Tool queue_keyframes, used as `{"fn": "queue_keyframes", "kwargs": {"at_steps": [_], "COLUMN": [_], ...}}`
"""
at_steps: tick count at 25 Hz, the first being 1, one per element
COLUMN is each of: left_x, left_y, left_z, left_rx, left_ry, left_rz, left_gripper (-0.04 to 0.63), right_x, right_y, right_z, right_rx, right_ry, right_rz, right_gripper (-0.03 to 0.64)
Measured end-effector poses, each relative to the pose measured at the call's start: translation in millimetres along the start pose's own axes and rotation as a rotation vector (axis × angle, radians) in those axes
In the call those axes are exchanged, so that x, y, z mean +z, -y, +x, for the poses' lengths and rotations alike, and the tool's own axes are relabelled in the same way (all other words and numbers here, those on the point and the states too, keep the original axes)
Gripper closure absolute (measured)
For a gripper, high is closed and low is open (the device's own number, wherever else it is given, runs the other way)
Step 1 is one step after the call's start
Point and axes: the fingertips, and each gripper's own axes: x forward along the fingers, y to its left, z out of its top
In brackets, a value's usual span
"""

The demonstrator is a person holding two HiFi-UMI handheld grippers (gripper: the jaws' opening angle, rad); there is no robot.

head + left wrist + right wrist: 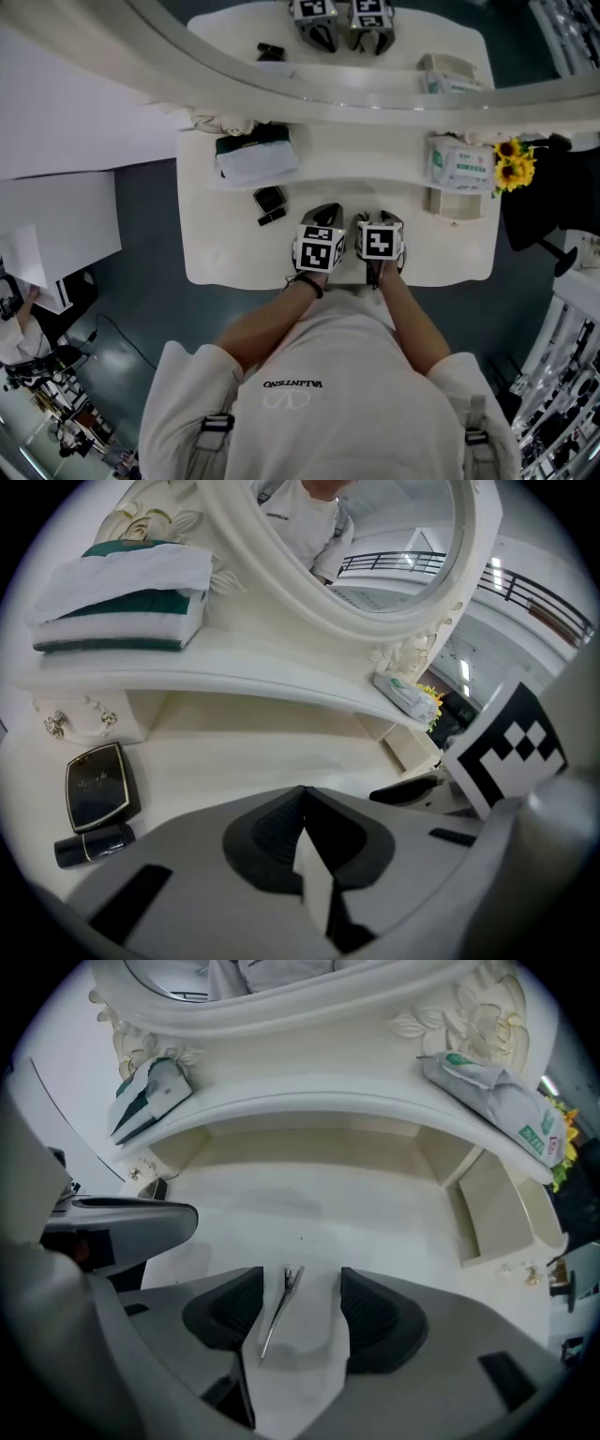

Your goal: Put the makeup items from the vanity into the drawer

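Note:
A thin metal hair clip (279, 1309) lies on the white vanity top (309, 1204), between the jaws of my right gripper (300, 1283). Those jaws are open and their pads stand clear of the clip on both sides. My left gripper (302, 794) is shut with nothing in it, and hovers just left of the right one near the table's front edge. A black compact (97, 786) and a black tube (92, 845) lie to its left. In the head view my left gripper (325, 210) and right gripper (382, 218) sit side by side, with the compact (269, 198) further left.
On the raised shelf sit a green-and-white folded pack (253, 155) at the left and a tissue pack (459, 164) at the right. Sunflowers (514, 164) stand off the right end. The oval mirror frame (328, 94) rises behind. A small drawer with knobs (56, 724) sits under the shelf's left end.

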Motion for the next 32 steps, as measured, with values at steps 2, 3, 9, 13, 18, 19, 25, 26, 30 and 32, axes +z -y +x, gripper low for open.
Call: {"fn": "queue_keyframes", "kwargs": {"at_steps": [2, 3, 9, 13, 18, 19, 25, 26, 30, 32], "left_x": [-0.4, -0.6, -1.2, -2.7, -4.6, -5.1, -6.9, -7.0, -7.5, -7.6], "left_y": [0.2, 0.1, 0.5, 2.5, 3.6, 3.4, 1.2, 1.0, 1.4, 2.7], "left_z": [0.4, 0.3, 0.1, -0.3, -1.8, -1.8, -3.5, -3.8, -4.4, -4.9], "left_rx": [-0.003, -0.005, -0.006, -0.006, -0.004, -0.004, 0.003, 0.004, 0.006, 0.005], "left_ry": [-0.001, -0.001, -0.002, -0.003, -0.003, -0.003, 0.000, 0.001, 0.004, 0.005], "left_rz": [0.001, 0.002, 0.004, 0.006, 0.005, 0.005, -0.003, -0.003, -0.005, -0.006], "left_gripper": [0.594, 0.594, 0.594, 0.594, 0.594, 0.594, 0.594, 0.595, 0.594, 0.594], "right_x": [-0.7, -0.7, 0.2, 0.0, 4.7, 5.5, 3.2, 3.6, 1.8, 3.5], "right_y": [2.1, 2.5, -0.5, 0.3, -4.7, -6.1, -5.5, -5.2, -6.3, -4.9], "right_z": [-0.1, -0.2, -0.6, -1.1, 3.2, 4.0, 4.6, 3.5, 1.2, -3.0], "right_rx": [-0.015, -0.017, -0.005, -0.020, 0.000, 0.004, -0.006, -0.008, 0.008, 0.001], "right_ry": [-0.008, -0.009, 0.004, 0.009, 0.047, 0.055, 0.058, 0.060, 0.058, 0.067], "right_rz": [-0.002, -0.001, -0.004, -0.028, -0.057, -0.061, -0.064, -0.066, -0.060, -0.063], "right_gripper": [0.350, 0.351, 0.378, 0.404, 0.456, 0.471, 0.558, 0.558, 0.560, 0.560]}}
